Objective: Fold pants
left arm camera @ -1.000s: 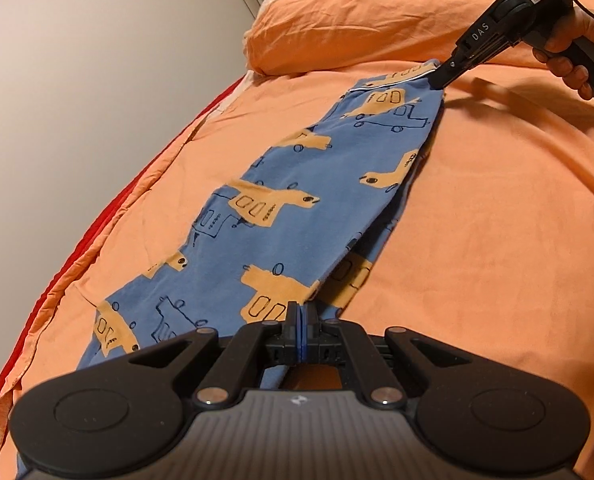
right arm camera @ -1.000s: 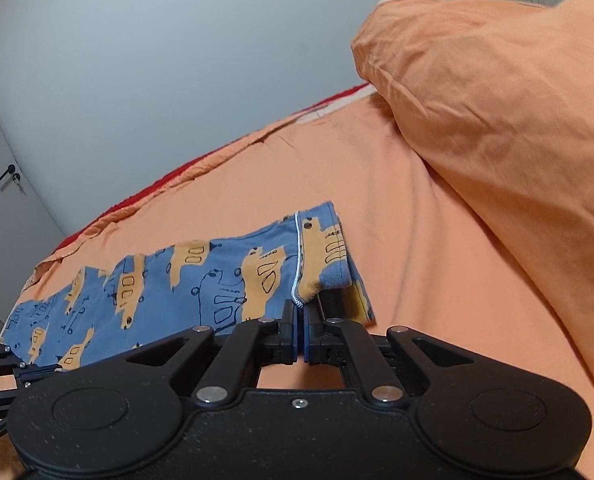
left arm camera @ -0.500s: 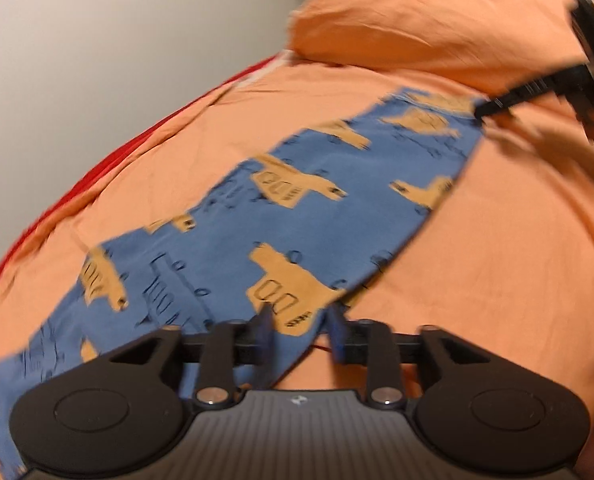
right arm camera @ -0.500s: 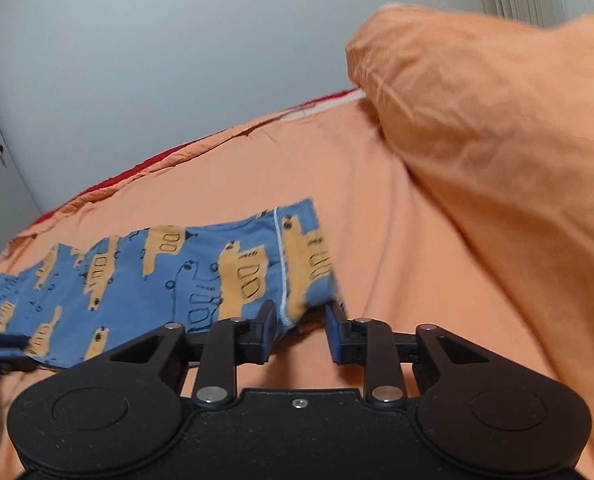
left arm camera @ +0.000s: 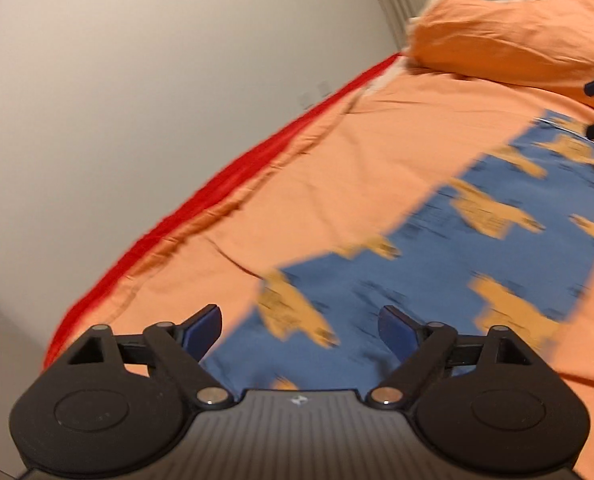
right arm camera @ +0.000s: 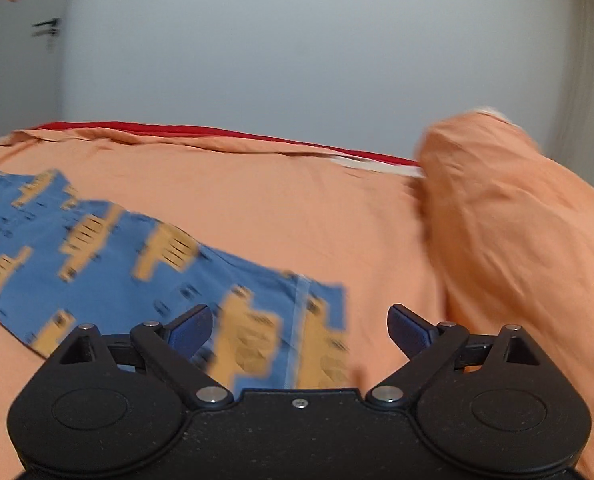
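Pants, blue w/ orange print, lie flat along the orange bedsheet, folded lengthwise into one long strip. Pillow, same orange, sits at the head of the bed, just past the waistband end of the pants. Red sheet edge runs along the far side of the bedsheet, next to the wall.

Left gripper: jaws have just been opening, now spread wide, nothing pinched. Pants leg lies below, betw. the blue pads, not pressed.

Right gripper: jaws also have just been opening, now wide, holding nothing. Waistband corner of pants lies under the gap, pads clear of the cloth. Pillow is right of it.

Both views blurred; print detail can't be made out.
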`<state>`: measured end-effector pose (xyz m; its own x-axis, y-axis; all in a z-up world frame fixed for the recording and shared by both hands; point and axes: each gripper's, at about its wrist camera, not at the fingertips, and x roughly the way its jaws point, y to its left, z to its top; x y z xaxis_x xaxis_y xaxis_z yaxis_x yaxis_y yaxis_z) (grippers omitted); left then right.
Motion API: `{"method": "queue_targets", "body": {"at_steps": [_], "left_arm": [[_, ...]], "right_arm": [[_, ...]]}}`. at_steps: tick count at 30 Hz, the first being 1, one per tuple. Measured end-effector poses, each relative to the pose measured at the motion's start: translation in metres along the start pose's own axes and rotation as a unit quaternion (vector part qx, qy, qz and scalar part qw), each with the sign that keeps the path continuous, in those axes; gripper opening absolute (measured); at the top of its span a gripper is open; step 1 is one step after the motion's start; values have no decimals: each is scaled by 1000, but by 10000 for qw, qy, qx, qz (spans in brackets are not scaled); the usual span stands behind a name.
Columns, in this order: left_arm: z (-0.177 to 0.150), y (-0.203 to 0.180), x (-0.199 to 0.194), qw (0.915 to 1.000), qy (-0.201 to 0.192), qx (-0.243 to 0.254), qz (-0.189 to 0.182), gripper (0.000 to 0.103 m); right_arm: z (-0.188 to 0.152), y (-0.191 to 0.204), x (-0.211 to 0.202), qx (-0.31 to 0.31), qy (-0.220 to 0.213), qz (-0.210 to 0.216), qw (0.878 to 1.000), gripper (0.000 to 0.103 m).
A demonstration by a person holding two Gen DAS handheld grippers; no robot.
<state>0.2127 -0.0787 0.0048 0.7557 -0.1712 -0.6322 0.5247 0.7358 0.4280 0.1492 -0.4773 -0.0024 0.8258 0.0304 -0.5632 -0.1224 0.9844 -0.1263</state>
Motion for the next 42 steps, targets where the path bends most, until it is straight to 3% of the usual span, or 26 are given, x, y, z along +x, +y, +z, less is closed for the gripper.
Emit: {"method": "queue_targets", "body": {"at_steps": [4,7,10,13,15,16,17,18,19,21,23,26,28,32,33,34,36,37,38,39,42], "left_arm": [[16,28,50,9993,356,9,-110,90],[19,43,84,9976,640,-43,-272,90],[16,52,107,9961,795,-206,-319,90],[11,61,117,9922,870,-579,-685,88],[9,67,122,9872,931,-840,-982,81],[8,70,124,9844,970,-943,-1128,70],[9,73,127,9817,999,-1011,-1269,51],[9,74,127,9799,1015,-1047,-1364,37],[12,73,126,9796,1033,-1040,-1377,12],[16,69,120,9833,966,-883,-1267,6],[20,68,105,9880,704,-811,-1113,5],[23,74,87,9894,392,-1024,-955,5],[20,71,87,9917,336,-903,-846,5],[9,53,119,9941,646,-619,-607,6],[7,50,122,9942,668,-615,-577,7],[7,48,122,9947,619,-637,-515,12],[7,52,114,9949,542,-738,-435,25],[7,55,107,9947,499,-817,-363,46],[6,61,98,9945,401,-923,-282,61],[3,67,87,9939,269,-1057,-179,65],[-13,85,46,9838,-38,-1768,295,83]], "right_arm": [[41,16,49,-499,348,1405,9882,95],[65,24,85,-934,603,1878,9759,93],[82,17,110,-763,733,2231,9690,89],[90,15,126,-584,827,2644,9591,82],[93,22,134,-534,886,2888,9518,78],[93,26,138,-498,906,2987,9487,77],[93,31,141,-478,914,3073,9460,70],[92,37,144,-480,929,3146,9435,55],[91,44,146,-536,969,3183,9415,45],[88,59,149,-801,1022,3203,9384,18],[87,68,145,-1031,983,3228,9357,7],[88,73,135,-1286,814,2976,9425,6],[87,75,132,-1421,762,2824,9456,6],[78,89,138,-1557,790,2518,9519,9],[77,90,136,-1582,753,2443,9537,13],[77,91,133,-1598,722,2352,9560,19],[79,91,124,-1601,631,2152,9613,40],[80,92,118,-1617,533,2093,9629,46],[81,93,110,-1637,388,2090,9633,60],[83,95,103,-1645,238,2113,9632,73],[88,108,91,-1478,-84,2215,9639,82]]}}
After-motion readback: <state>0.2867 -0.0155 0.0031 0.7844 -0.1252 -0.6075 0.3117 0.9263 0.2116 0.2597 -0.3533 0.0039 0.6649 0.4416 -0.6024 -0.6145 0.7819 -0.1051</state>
